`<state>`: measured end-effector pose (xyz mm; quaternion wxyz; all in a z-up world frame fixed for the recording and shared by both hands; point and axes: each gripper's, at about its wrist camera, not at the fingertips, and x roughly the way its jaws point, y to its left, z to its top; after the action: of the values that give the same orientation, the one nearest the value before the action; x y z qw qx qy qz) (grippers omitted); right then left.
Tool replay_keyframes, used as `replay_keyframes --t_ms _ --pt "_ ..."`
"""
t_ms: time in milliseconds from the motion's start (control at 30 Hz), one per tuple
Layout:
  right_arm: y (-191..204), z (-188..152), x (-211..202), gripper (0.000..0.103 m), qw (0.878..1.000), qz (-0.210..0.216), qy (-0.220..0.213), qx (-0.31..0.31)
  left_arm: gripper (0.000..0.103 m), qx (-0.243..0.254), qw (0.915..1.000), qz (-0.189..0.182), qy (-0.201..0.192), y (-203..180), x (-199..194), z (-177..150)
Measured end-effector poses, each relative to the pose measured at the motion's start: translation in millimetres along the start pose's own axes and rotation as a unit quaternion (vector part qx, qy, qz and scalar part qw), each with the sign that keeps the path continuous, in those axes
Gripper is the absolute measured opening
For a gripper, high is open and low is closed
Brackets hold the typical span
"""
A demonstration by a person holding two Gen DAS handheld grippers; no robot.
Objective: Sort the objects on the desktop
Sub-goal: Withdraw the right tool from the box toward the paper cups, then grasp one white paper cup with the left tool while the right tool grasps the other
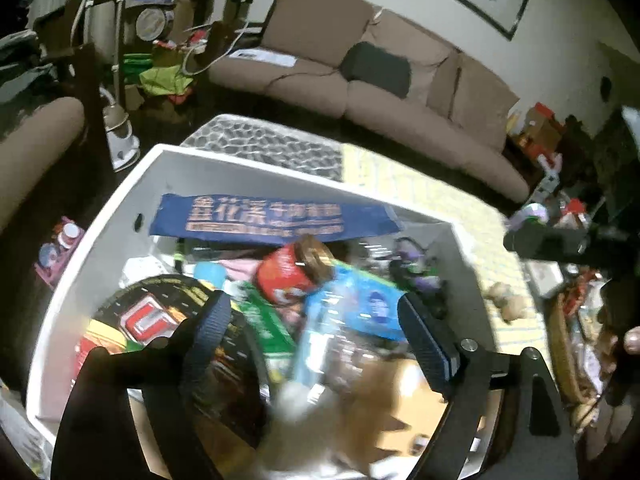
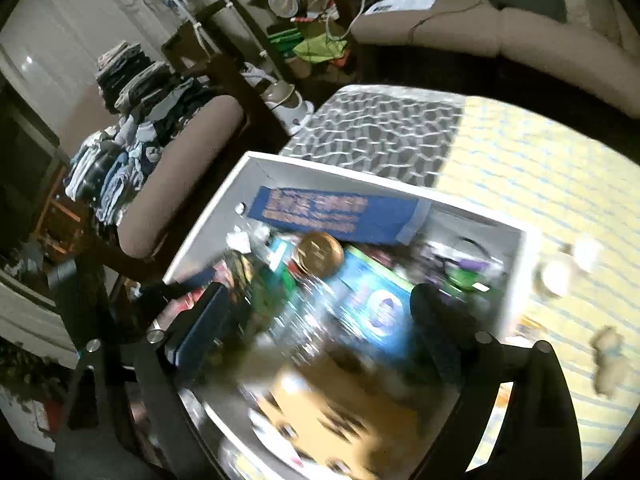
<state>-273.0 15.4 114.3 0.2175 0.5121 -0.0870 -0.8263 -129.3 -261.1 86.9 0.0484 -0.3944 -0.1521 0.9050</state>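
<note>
Blue pouch (image 1: 272,218): orange writing, unreadable.

The right gripper (image 2: 316,312) hung wide open, nothing between its fingers, above a full white box (image 2: 516,276). Beyond it a gold-lidded jar (image 2: 320,254) lay before a blue bag (image 2: 332,214).

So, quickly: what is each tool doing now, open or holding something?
Left tool: open, holding nothing, above the white box.
Right tool: open, holding nothing.

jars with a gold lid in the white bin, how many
1: a red jar with a gold lid, lying mid-bin below the blue banner. Clutter may hide more.
</note>
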Motion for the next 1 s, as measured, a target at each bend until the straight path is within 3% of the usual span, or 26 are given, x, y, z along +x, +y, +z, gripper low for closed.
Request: replay_keyframes --t_ms 133,233,333,467,533,633,667,733,767,900,1000 --pt "-38 -32 -40 0.094 1.0 -0.03 0.003 -0.003 0.095 0.033 0.9988 -0.037 0.0 -46 -9 -9" --pt "-68 -51 -61 0.095 0.999 -0.048 0.007 0.009 0.096 0.085 0.9944 -0.057 0.027 -101 -1 -16" --pt "-107 -68 -79 0.095 0.998 -0.058 -0.001 0.036 0.099 0.133 0.9873 -0.059 0.064 -150 15 -20" --pt "-154 -77 -93 0.095 0.994 -0.072 -0.014 0.081 0.099 0.149 0.9808 -0.063 0.108 -196 46 0" --pt "-178 -77 -98 0.095 0.991 -0.087 -0.021 0.096 0.099 0.177 0.9761 -0.04 0.12 -219 65 14" --pt "-213 -69 -99 0.084 0.987 -0.096 -0.026 0.124 0.093 0.25 0.9577 0.012 0.142 -249 98 35" --pt "-223 -64 -98 0.081 0.987 -0.09 -0.028 0.133 0.089 0.285 0.9452 0.035 0.155 -261 115 45" --pt "-244 -53 -94 0.076 0.985 -0.083 -0.033 0.149 0.083 0.322 0.9294 0.062 0.17 -274 137 58" --pt "-253 -47 -88 0.076 0.984 -0.082 -0.031 0.153 0.083 0.343 0.9187 0.07 0.184 -283 153 65" --pt "-282 -23 -57 0.076 0.983 -0.07 -0.019 0.166 0.083 0.38 0.8896 0.08 0.24 -292 201 77" --pt "-302 -10 -24 0.069 0.982 -0.053 -0.004 0.181 0.075 0.403 0.86 0.072 0.305 -296 237 69"
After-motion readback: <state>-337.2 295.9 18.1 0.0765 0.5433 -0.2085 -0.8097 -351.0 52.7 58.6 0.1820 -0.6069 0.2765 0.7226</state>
